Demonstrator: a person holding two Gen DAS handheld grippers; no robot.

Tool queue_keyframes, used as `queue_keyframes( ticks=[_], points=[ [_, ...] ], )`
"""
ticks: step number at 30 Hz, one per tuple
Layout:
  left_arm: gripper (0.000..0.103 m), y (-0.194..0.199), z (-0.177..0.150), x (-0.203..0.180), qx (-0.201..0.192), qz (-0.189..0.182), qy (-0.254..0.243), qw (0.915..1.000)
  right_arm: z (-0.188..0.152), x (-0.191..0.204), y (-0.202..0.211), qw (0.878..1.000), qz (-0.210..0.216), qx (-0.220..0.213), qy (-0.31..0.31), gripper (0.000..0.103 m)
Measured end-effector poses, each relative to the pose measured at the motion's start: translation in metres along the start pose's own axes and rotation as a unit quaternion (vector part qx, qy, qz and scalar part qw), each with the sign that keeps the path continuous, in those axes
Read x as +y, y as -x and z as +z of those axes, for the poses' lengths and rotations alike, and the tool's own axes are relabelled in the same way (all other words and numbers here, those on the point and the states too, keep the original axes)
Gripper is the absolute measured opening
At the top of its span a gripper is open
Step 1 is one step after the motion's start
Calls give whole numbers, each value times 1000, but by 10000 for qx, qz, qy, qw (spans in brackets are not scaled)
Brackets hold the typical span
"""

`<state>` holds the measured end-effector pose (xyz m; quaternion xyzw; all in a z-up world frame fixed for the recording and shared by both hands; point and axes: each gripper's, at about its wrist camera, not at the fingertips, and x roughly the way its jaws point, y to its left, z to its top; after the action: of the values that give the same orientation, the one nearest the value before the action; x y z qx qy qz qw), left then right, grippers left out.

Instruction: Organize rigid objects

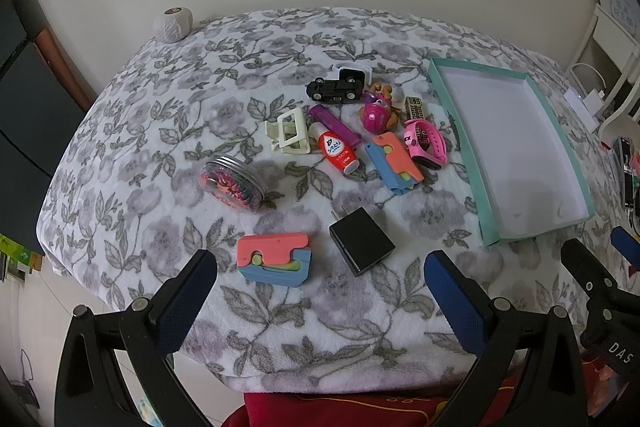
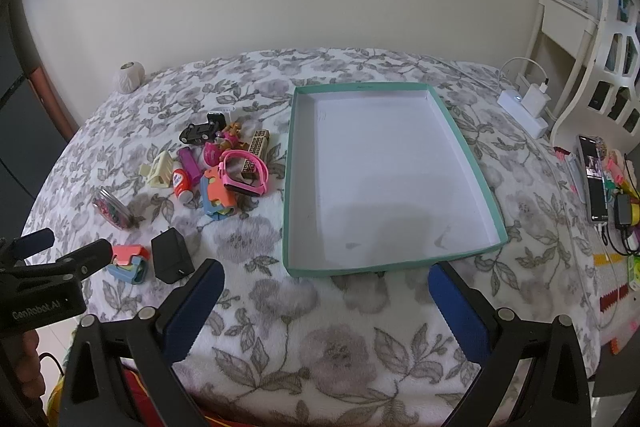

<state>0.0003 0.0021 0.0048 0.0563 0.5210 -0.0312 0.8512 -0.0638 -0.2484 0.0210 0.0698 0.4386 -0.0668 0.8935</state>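
Several small objects lie on a floral blanket (image 1: 160, 131). Nearest my open left gripper (image 1: 320, 267) are an orange-and-blue toy (image 1: 274, 258) and a black charger (image 1: 361, 241). Further off lie a round clear tin (image 1: 233, 184), a cream hair clip (image 1: 288, 133), a red-and-white bottle (image 1: 337, 149), a purple lighter (image 1: 332, 121), a second orange-and-blue toy (image 1: 394, 157), a pink watch (image 1: 426, 141), a pink ball (image 1: 375, 116) and a black toy car (image 1: 334, 89). An empty teal-rimmed tray (image 2: 290, 187) sits ahead of my open right gripper (image 2: 326, 283). Nothing is between either pair of fingers.
A ball of white twine (image 1: 173, 24) sits at the blanket's far left corner. A white power strip with a plugged charger (image 2: 528, 103), a phone (image 2: 596, 179) and cables lie right of the tray. A white chair (image 2: 580, 39) stands at the right. Red fabric (image 1: 360, 407) shows at the near edge.
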Motion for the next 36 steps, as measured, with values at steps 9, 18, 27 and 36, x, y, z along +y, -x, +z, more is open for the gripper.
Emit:
queue_keyframes(
  ticks=[9, 18, 27, 36],
  points=[
    [103, 0, -1, 1, -5, -12, 11, 10000, 0, 0, -1, 10000, -6, 10, 2, 103],
    [103, 0, -1, 1, -7, -20, 12, 10000, 0, 1, -1, 10000, -10, 18, 8, 103],
    [103, 0, -2, 0, 0, -61, 31, 10000, 2, 3, -3, 10000, -16, 42, 18, 103],
    [103, 2, 3, 9, -25, -332, 245, 9991, 0, 6, -8, 9998, 99, 180, 1, 103]
  ],
)
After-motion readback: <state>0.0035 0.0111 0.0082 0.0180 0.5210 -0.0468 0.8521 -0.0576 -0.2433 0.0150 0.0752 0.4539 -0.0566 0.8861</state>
